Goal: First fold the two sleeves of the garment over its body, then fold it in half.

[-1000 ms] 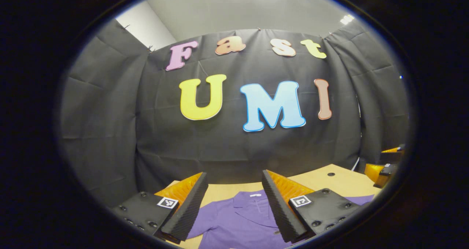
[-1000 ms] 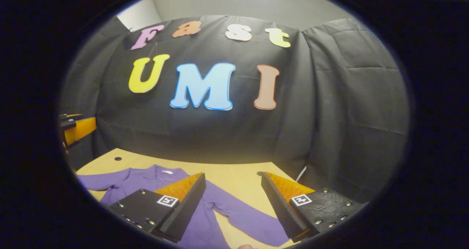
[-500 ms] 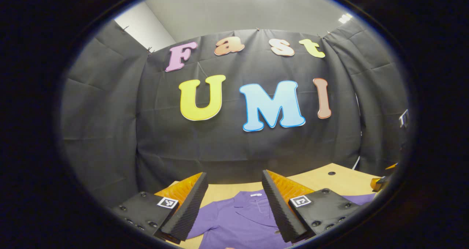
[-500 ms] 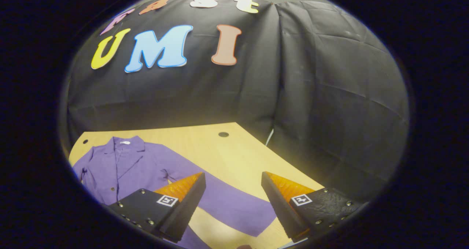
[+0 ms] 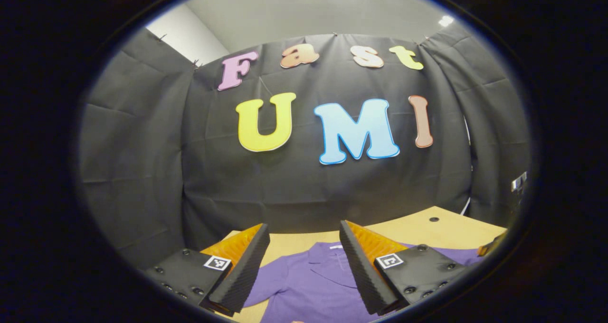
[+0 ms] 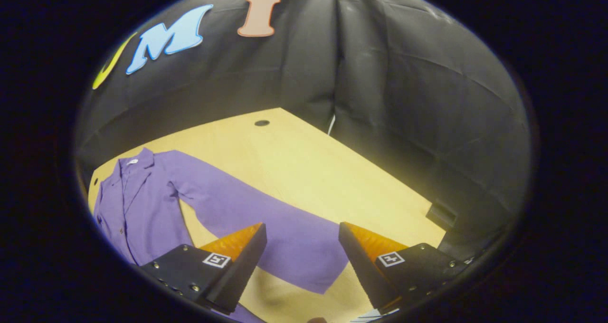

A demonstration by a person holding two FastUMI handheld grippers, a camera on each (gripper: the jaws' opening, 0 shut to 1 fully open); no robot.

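A purple button-up garment (image 6: 137, 204) lies flat on the light wooden table (image 6: 304, 166), collar toward the booth wall. Its long sleeve (image 6: 266, 228) stretches across the table toward my right gripper (image 6: 302, 240), which hangs open above the cuff end with nothing between its fingers. In the left gripper view the garment's collar and chest (image 5: 308, 280) lie below my left gripper (image 5: 304, 240), also open and empty above the cloth. An orange bit of the other gripper (image 5: 491, 247) peeks in at the right edge.
The table's right edge (image 6: 380, 171) runs diagonally against the black cloth wall. A round cable hole (image 6: 261, 123) sits near the table's far corner, another one (image 5: 433, 219) shows in the left gripper view. A dark block (image 6: 441, 213) sits past the table's edge.
The right gripper has tilted down and swung to the right, bringing the sleeve's cuff end between its open fingers in view. The left gripper has barely shifted.
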